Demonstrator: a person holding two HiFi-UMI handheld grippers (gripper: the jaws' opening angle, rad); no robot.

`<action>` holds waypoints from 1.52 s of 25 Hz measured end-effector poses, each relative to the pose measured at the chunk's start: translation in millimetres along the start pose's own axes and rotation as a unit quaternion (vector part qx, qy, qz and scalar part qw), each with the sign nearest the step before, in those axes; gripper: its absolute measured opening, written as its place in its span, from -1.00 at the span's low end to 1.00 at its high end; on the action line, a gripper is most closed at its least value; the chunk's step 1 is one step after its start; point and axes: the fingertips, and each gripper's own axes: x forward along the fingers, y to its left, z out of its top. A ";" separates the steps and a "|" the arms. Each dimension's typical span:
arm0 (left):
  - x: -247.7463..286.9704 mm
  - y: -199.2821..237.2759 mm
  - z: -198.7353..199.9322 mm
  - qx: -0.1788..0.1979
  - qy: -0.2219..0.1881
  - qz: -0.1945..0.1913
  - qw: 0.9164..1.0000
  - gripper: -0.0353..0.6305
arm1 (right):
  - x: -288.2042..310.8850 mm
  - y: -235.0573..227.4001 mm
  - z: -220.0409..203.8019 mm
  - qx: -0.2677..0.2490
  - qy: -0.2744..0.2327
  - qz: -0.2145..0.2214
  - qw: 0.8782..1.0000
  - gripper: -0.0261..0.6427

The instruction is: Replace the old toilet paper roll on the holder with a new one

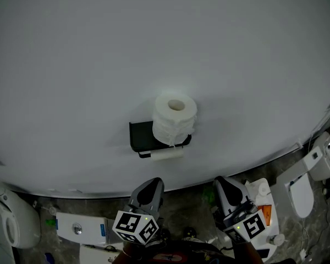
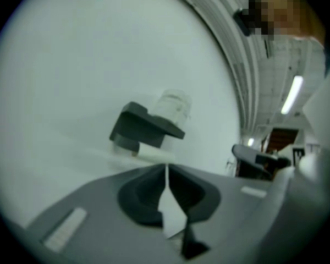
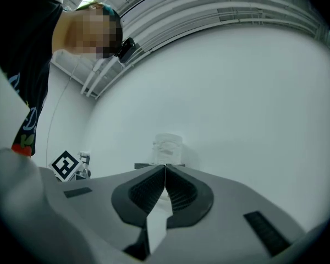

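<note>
A black wall holder (image 1: 142, 138) hangs on the white wall. A full white toilet paper roll (image 1: 175, 117) stands upright on its top shelf, and a thin white roll (image 1: 167, 154) lies on the bar beneath. My left gripper (image 1: 153, 182) and right gripper (image 1: 223, 181) are low in the head view, below the holder and apart from it. Both are shut with nothing between the jaws. In the left gripper view the holder (image 2: 146, 125), the full roll (image 2: 174, 104) and the thin roll (image 2: 154, 155) lie beyond the shut left gripper (image 2: 166, 169). The right gripper (image 3: 165, 168) points at the roll (image 3: 168, 146).
A white toilet (image 1: 303, 193) stands at the right on the dark stone floor. A white box (image 1: 79, 229) and another white fixture (image 1: 10, 222) are at the lower left. White items (image 1: 262, 193) sit by the right gripper. A person stands behind the grippers.
</note>
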 end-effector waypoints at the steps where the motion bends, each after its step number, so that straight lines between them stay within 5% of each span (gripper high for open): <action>1: 6.0 -2.4 -3.6 -0.036 -0.001 -0.009 0.999 -0.78 | -1.4 -3.7 0.0 -0.001 0.001 0.000 1.000 -0.89; 4: 22.2 -5.4 -5.3 -0.144 -0.024 -0.024 0.989 -0.64 | -5.9 -13.4 2.5 -0.005 0.001 -0.002 1.000 -0.89; 8: 45.6 -1.8 -10.7 -0.311 -0.050 -0.053 0.948 -0.35 | -11.1 -23.2 5.9 -0.007 -0.001 -0.006 1.000 -0.89; 15: 67.7 15.6 -4.3 -0.422 -0.099 -0.056 0.899 -0.20 | -13.7 -31.3 1.1 -0.006 0.007 -0.004 1.000 -0.88; 20: 73.0 28.0 7.3 -0.419 -0.116 -0.046 0.899 -0.20 | -14.9 -34.0 -1.2 -0.004 0.009 -0.003 1.000 -0.89; 24: 76.3 41.2 6.3 -0.443 -0.125 -0.027 0.887 -0.23 | -16.4 -34.0 -3.0 -0.003 0.010 -0.004 1.000 -0.89; 26: 75.2 42.9 6.6 -0.435 -0.127 -0.017 0.891 -0.45 | -19.0 -36.4 -3.3 -0.002 0.010 -0.009 1.000 -0.89; 38: 94.6 21.1 6.4 -0.428 -0.116 -0.057 0.894 -0.48 | -38.9 -50.1 -3.0 -0.002 0.013 -0.044 0.999 -0.89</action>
